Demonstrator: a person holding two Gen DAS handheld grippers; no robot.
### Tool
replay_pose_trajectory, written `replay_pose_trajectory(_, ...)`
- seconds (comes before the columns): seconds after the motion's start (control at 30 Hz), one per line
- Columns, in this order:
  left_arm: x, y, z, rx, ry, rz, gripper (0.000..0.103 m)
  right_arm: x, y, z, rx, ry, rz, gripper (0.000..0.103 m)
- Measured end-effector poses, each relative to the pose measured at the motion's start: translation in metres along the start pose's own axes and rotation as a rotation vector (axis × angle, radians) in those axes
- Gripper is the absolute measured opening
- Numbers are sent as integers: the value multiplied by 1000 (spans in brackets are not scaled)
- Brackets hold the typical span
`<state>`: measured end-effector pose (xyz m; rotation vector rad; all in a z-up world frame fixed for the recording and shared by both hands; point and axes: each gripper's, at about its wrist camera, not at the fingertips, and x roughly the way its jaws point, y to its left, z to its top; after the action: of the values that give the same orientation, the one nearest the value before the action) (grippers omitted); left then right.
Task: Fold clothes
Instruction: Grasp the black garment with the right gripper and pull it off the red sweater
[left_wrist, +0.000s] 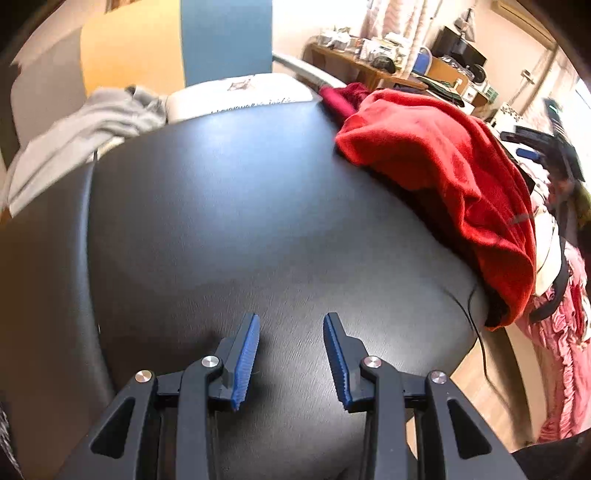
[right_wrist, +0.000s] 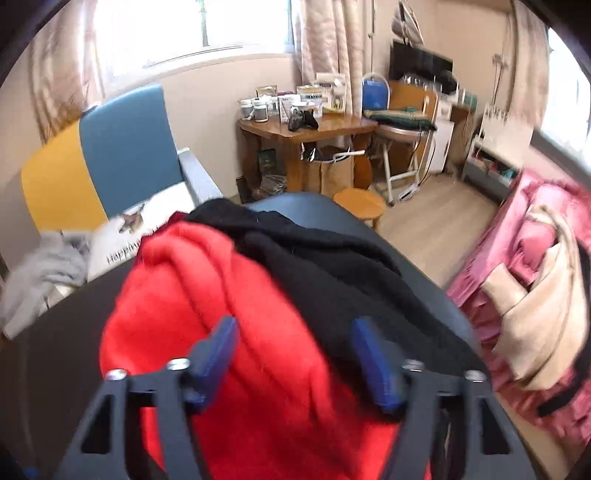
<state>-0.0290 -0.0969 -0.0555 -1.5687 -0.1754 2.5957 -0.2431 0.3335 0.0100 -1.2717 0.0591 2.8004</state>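
Observation:
A crumpled red fleece garment (left_wrist: 443, 177) lies in a heap on the right side of a black padded table (left_wrist: 240, 221). My left gripper (left_wrist: 291, 321) is open over bare table, well left of the heap and holding nothing. In the right wrist view the red garment (right_wrist: 221, 314) sits right under my right gripper (right_wrist: 291, 325), whose jaws stand wide open around it. A black fuzzy garment (right_wrist: 332, 266) lies against the red one on its right. The black table (right_wrist: 55, 332) shows at the left.
A grey garment (left_wrist: 74, 129) lies at the table's far left corner beside a white printed cushion (left_wrist: 240, 92). A blue and yellow chair (right_wrist: 110, 147) stands behind. A pink bed (right_wrist: 535, 277) with a beige bag is to the right, a wooden stool (right_wrist: 360, 203) and cluttered desk (right_wrist: 306, 129) beyond.

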Motion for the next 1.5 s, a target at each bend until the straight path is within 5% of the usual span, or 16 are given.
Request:
replay_pose_trajectory(0.27,19,-26,33,18,5,-43,37,94,-13,37,-21,221,-48,62)
replay_pose_trajectory(0.3,21,-29,37,23,10,-44,37,96,-15,36,-5,226,-39,57)
replay_pose_trajectory(0.37,30,-37,44,28,17,-52,36,101,-21,35,28,236,-22,17)
replay_pose_trajectory(0.4,34,-40,48,32,20,-55,36,103,-23,34,44,241,-14,9)
replay_pose_trajectory(0.5,37,-50,53,47,25,-68,36,83,-19,39,49,202,14,8)
replay_pose_trajectory(0.63,29,-58,55,57,8,-83,37,23,-7,61,54,84,110,8)
replay_pose_trajectory(0.9,7,-50,54,-1,-33,-133,37,-118,91,0,-75,-63,508,8)
replay_pose_trajectory(1.0,15,-52,58,-22,4,-191,37,-122,118,-67,-70,-86,477,8)
replay_pose_trajectory(1.13,25,-73,72,-31,57,-298,39,-112,102,-138,77,-86,427,8)
replay_pose_trajectory(1.4,33,-127,126,-7,58,-391,44,-110,82,-168,35,-98,292,12)
replay_pose_trajectory(1.5,52,-146,145,27,59,-361,45,-113,45,-159,128,-133,258,49)
